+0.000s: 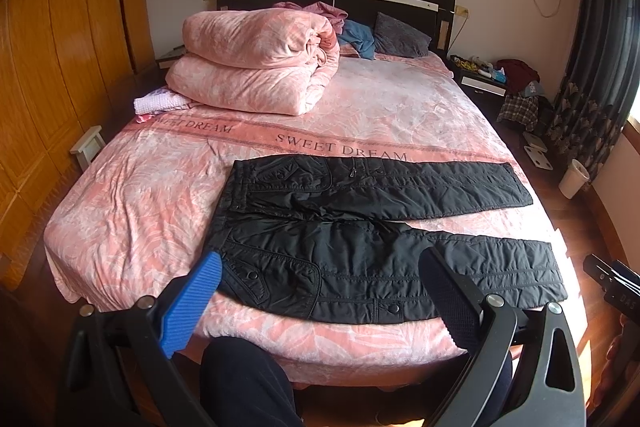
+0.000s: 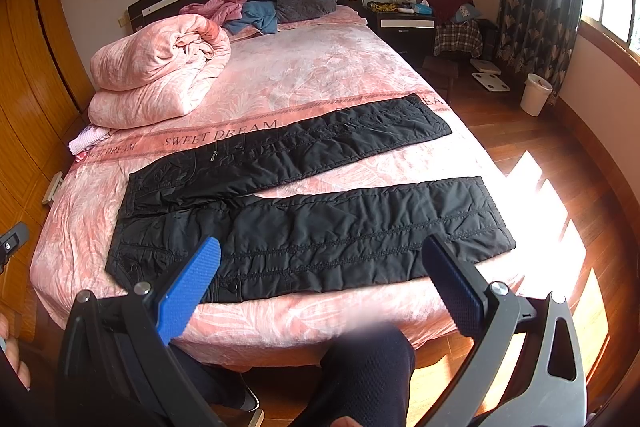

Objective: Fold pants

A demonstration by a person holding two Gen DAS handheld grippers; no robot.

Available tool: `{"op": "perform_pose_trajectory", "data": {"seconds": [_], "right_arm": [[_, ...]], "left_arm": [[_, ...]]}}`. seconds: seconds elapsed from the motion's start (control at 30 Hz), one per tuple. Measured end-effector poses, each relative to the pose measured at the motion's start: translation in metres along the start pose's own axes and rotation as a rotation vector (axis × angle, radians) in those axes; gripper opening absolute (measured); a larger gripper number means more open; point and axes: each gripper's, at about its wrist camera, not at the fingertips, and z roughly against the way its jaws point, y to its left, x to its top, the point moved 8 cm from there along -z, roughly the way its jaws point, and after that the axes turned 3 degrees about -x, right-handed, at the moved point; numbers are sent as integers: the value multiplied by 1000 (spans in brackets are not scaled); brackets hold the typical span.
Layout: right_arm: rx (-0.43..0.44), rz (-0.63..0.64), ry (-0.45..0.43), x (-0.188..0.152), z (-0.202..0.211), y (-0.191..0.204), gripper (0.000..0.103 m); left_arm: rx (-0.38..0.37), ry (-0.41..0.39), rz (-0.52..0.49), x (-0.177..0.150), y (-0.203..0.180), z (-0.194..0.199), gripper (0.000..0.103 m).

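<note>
Blue ribbed fingers (image 1: 192,303) of the left gripper (image 1: 320,301), lower frame of the left wrist view: spread wide, holding nothing, hovering short of the bed's near edge. Right gripper (image 2: 322,285), lower frame of the right wrist view: likewise spread and empty, also clear of the cloth. Pants (image 1: 360,227), black, quilted, faintly glossy padded fabric with stitched seam lines, snap buttons and a zip pocket: laid flat on the foot of the bed (image 1: 132,211), centre of both frames. Long axis runs left to right across the frame, waistband at left, two legs parted in a narrow V toward the cuffs at right, pink sheet showing between them. Near leg lies directly ahead of both sets of fingers; by my reading the left gripper is nearer the waistband corner, the right nearer the cuff end. Bedsheet: pink, velvety, leaf-patterned, lettered band. Rolled pink duvet (image 1: 256,63), upper left, well apart from the pants.
</note>
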Motion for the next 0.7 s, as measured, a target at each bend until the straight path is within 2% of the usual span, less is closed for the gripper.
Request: {"op": "perform_pose_trajectory", "data": {"seconds": [0.7], "right_arm": [[1, -4, 2, -1, 0, 4, 101]], "left_arm": [[1, -1, 1, 1, 0, 1, 99]]}}
